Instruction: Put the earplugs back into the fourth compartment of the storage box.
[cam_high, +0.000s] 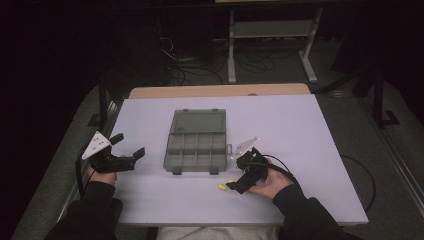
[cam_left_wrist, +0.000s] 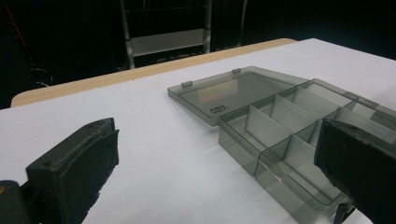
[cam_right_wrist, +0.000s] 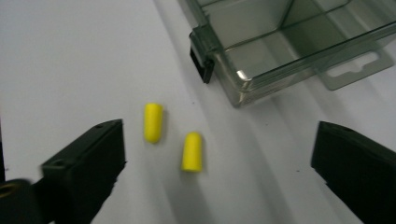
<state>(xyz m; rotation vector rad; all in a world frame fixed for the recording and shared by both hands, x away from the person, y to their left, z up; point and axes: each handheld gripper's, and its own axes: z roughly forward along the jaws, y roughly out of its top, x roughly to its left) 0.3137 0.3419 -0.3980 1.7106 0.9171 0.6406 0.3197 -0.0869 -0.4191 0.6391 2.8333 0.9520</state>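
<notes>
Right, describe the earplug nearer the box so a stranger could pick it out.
Start at the open grey box on the white table. Off its front right corner lie two yellow earplugs, in front of the right tongs. Take the earplug nearer the box's latch; the other lies farther out.

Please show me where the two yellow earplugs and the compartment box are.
Left earplug (cam_right_wrist: 153, 122): right gripper view, middle of its body.
Right earplug (cam_right_wrist: 192, 151): right gripper view, middle of its body.
Compartment box (cam_high: 196, 149): high view, central divider of the open tray.
</notes>
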